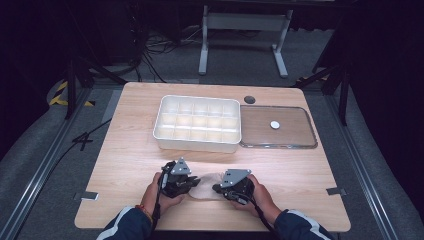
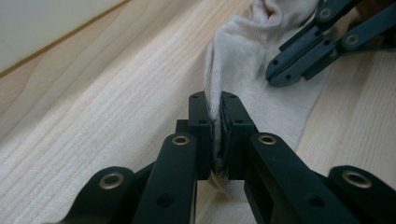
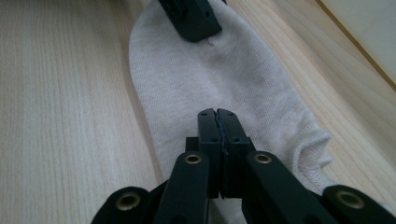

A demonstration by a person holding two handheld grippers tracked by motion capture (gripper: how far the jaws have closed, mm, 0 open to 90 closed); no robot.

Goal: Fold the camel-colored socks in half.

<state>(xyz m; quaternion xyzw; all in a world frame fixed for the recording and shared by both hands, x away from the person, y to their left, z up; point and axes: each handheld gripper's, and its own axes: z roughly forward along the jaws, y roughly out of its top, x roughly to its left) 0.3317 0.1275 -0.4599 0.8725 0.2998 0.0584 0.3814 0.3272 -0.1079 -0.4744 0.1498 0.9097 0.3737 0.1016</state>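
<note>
Sock (image 3: pixel 224 79): off-white knit cloth, matt, finely ribbed. Table (image 1: pixel 130 165): pale wood (visible grain), smooth. Compartment box (image 1: pixel 197 142): white plastic. Lid (image 1: pixel 300 142): clear, glossy plastic.

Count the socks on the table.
1. A pale sock lies near the table's front edge, between the left gripper and right gripper. Any under the hands would be hidden.

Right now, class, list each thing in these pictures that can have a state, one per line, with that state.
Sock: lying flat on the table, one edge pinched up.
Left gripper: shut on the sock's edge.
Right gripper: shut, tips over the sock; grip on fabric unclear.
Compartment box: open, compartments look empty.
Clear lid: off, lying flat beside the box.
</note>
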